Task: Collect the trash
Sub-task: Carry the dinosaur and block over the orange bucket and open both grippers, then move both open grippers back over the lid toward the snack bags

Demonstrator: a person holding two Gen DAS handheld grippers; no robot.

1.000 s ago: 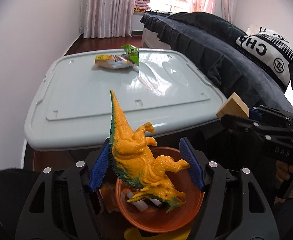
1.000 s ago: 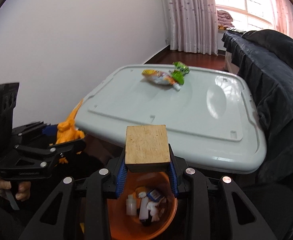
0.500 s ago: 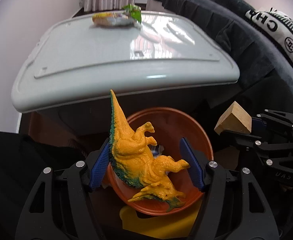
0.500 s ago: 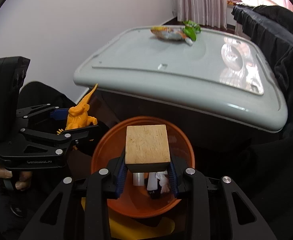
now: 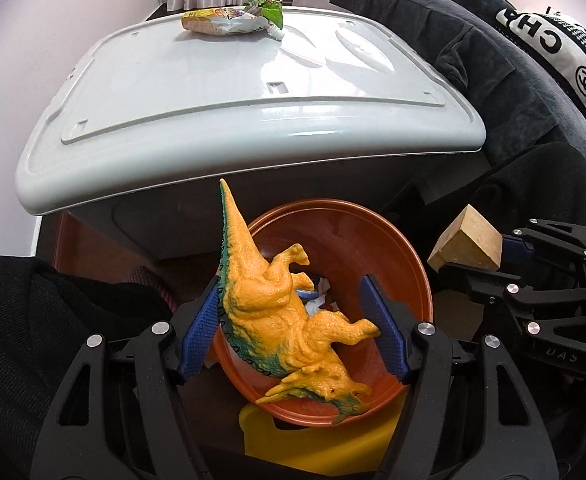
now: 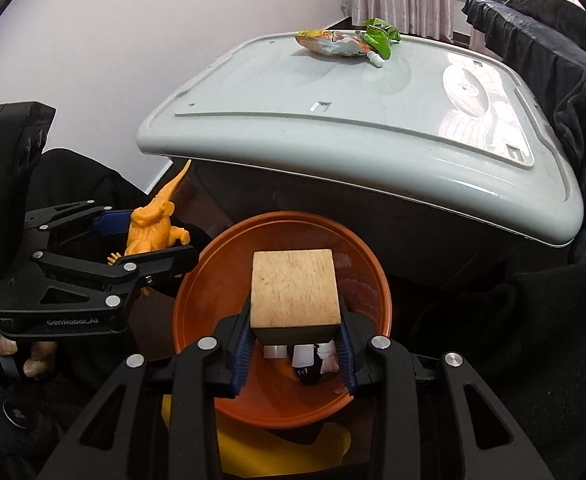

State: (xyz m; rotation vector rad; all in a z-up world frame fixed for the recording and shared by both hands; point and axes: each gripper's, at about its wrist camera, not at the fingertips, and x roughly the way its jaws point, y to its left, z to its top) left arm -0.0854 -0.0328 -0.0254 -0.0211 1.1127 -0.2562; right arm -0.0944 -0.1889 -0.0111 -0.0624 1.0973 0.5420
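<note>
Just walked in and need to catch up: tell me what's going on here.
A person is clearing up with two handheld grippers. The left gripper holds an orange toy dinosaur and the right gripper holds a wooden block, both poised over an orange bin already holding scraps. Snack wrappers lie on the grey lid.
</note>
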